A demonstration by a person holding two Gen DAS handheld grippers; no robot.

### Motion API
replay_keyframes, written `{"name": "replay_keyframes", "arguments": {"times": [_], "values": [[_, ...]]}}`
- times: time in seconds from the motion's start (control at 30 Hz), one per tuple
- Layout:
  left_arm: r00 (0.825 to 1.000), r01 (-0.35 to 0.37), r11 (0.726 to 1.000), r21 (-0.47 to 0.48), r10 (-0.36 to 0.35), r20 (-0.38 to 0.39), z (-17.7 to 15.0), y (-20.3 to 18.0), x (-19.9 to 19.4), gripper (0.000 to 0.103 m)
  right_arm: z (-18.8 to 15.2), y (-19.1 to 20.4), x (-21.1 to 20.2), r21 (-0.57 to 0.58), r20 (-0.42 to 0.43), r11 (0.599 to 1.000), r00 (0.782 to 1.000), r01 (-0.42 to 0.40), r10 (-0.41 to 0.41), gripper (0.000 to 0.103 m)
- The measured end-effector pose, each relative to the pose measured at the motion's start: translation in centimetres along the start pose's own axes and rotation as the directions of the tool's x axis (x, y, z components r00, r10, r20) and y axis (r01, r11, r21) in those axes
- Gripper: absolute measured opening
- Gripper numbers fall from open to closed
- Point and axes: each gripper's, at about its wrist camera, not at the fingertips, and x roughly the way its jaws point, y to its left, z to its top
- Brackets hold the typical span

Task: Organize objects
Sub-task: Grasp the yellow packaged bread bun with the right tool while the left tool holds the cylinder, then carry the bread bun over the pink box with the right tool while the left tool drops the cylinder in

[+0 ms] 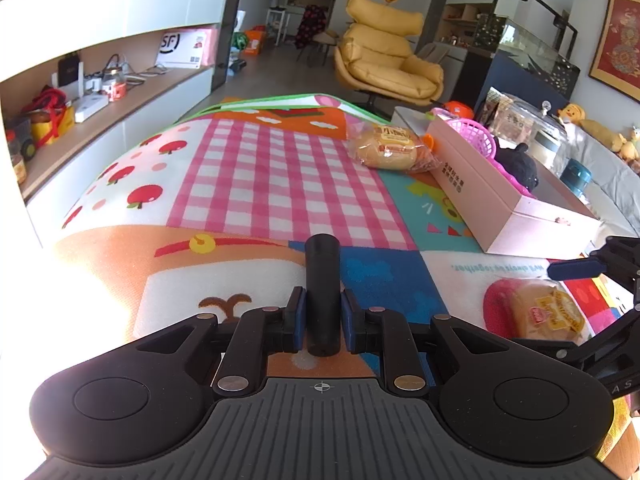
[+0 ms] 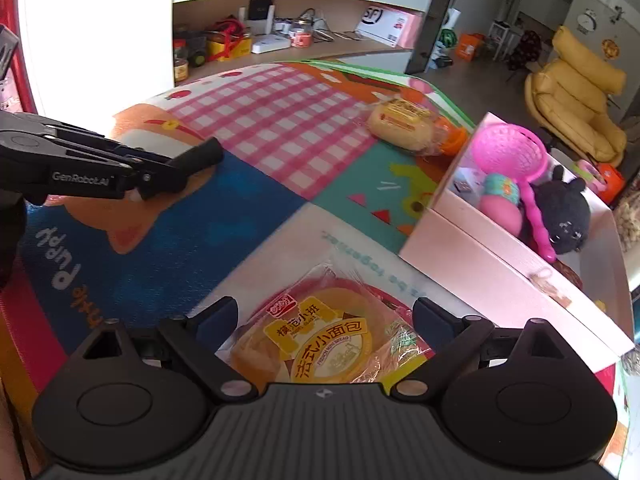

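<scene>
On the colourful play mat point(image 2: 256, 216), nearest the right wrist camera, a wrapped bun point(image 2: 324, 340) lies flat between the fingers of the right gripper point(image 2: 326, 316), whose jaws stand wide on either side of it; the pads do not press on the wrapper. To the left, the left gripper point(image 1: 323, 320) has its jaws drawn narrow around a black cylinder point(image 1: 322, 296), the blue pads pressing its sides; in the right wrist view the same cylinder point(image 2: 202, 158) juts from that gripper point(image 2: 176, 172) over the mat's blue patch. Further on, to the right, an open pink box point(image 2: 488, 276) sits on the mat, holding a pink strainer point(image 2: 508, 156), a black plush point(image 2: 564, 216) and a small colourful toy point(image 2: 502, 196). A second wrapped bun point(image 2: 400, 122) lies just beyond the box's far end, near the mat's edge. Behind stand shelves point(image 1: 120, 92) crowded with small items, and a yellow armchair point(image 1: 384, 52) well apart on the floor.
</scene>
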Motion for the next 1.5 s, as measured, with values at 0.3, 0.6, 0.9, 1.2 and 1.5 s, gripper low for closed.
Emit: {"name": "replay_keyframes", "arguments": {"times": [0.3,0.6,0.9,1.2,1.5], "values": [[1.000,0.003,1.000,-0.002,-0.003,0.002,0.0,0.0,0.0,0.021,-0.3,-2.3,-0.2,0.202,0.024,0.977,0.997,-0.070,0.067,0.103],[1.000,0.013,1.000,-0.009,-0.013,0.004,0.0,0.1,0.1,0.021,2.9,0.7,2.4,0.199,0.057,0.968,0.988,-0.154,0.145,0.103],[1.000,0.019,1.000,-0.012,-0.019,0.006,-0.1,0.1,0.1,0.021,2.1,2.3,1.9,0.124,0.050,0.985,0.992,-0.121,0.116,0.103],[1.000,0.019,1.000,-0.004,-0.019,0.004,-0.2,0.1,0.2,0.021,0.1,1.8,0.2,0.134,0.032,0.989,0.997,-0.068,0.064,0.103],[1.000,0.006,1.000,0.011,-0.006,0.013,-0.3,-0.2,0.2,0.021,-3.5,-1.7,-3.5,0.251,-0.028,0.968,0.999,-0.023,0.031,0.103]]}}
